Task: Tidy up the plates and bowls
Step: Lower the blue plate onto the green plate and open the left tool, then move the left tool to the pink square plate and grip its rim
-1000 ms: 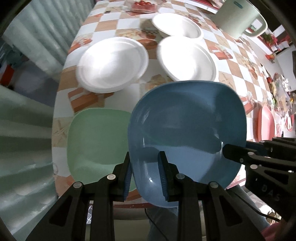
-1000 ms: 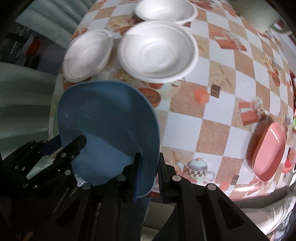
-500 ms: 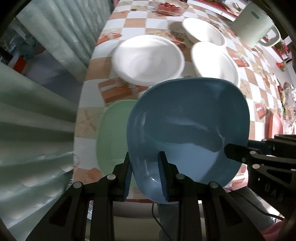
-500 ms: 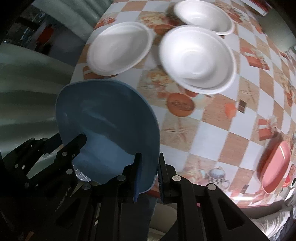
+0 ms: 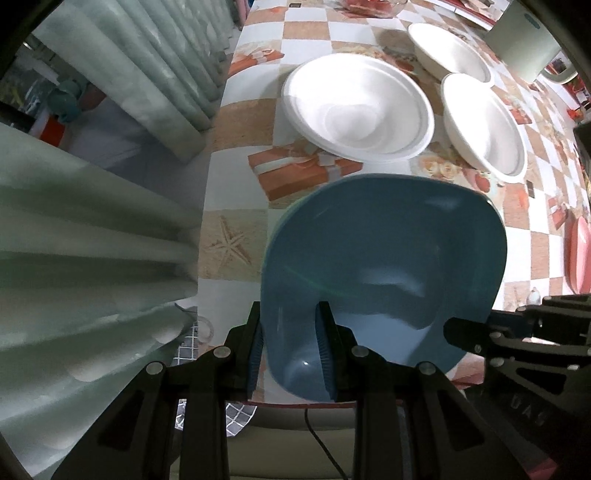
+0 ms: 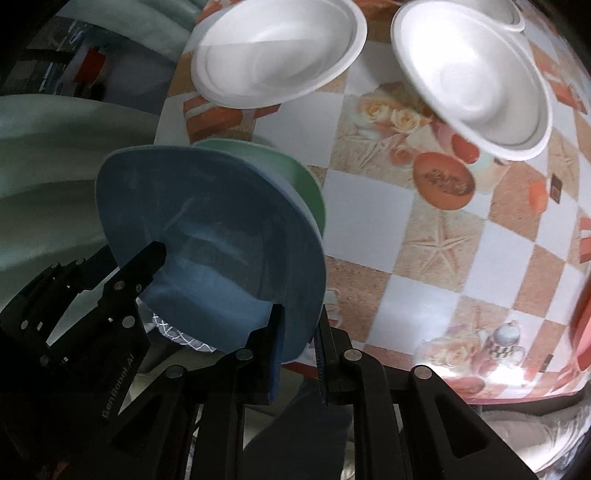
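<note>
Both claws, left [image 5: 291,347] and right [image 6: 299,350], pinch my blue plate [image 5: 384,266]; uneven release risks skidding off green plate [image 6: 295,173].

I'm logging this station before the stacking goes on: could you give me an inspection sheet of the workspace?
Surface: checkered tablecloth with printed pictures.
Job's things: blue plate held over green plate; three white bowls, nearest white bowl; pink dish at the right edge.
Clutter: pale green pot; glass dish of red fruit.
Grippers: left gripper and right gripper both clamp the blue plate's rim.
Cables: black cable below the table edge.
Surroundings: green curtain.
</note>
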`<act>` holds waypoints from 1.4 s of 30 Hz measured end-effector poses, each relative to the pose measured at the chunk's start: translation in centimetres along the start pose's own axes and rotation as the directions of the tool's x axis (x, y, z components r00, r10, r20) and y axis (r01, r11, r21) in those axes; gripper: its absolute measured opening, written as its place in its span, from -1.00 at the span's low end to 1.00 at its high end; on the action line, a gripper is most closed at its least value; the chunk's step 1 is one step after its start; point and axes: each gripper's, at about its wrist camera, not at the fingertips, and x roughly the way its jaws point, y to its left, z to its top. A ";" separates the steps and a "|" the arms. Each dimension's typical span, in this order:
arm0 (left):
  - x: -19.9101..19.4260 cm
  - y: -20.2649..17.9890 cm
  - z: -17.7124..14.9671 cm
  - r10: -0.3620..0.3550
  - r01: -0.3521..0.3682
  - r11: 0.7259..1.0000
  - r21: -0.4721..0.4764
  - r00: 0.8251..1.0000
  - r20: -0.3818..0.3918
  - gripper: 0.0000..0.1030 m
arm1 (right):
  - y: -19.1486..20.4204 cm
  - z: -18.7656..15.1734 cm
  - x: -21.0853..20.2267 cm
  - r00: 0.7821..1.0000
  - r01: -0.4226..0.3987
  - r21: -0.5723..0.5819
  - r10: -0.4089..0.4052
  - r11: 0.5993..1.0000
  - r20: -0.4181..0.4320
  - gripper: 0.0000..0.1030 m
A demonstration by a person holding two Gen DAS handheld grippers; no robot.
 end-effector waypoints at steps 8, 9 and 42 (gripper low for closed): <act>3.3 3.3 1.4 0.000 0.000 1.000 0.006 1.000 0.013 -0.18 | 0.1 0.5 1.5 0.999 -0.032 0.021 0.032 0.999 -0.015 -0.65; 3.5 3.7 1.6 -0.006 0.006 1.000 -0.001 1.000 0.018 0.05 | 0.0 0.6 1.6 0.999 -0.039 0.025 0.039 0.999 -0.015 -0.62; 0.2 -12.9 4.5 -0.199 0.186 0.899 0.396 0.980 -0.008 0.54 | -22.8 -10.0 -5.0 0.985 -0.060 0.532 -0.037 0.845 0.171 0.66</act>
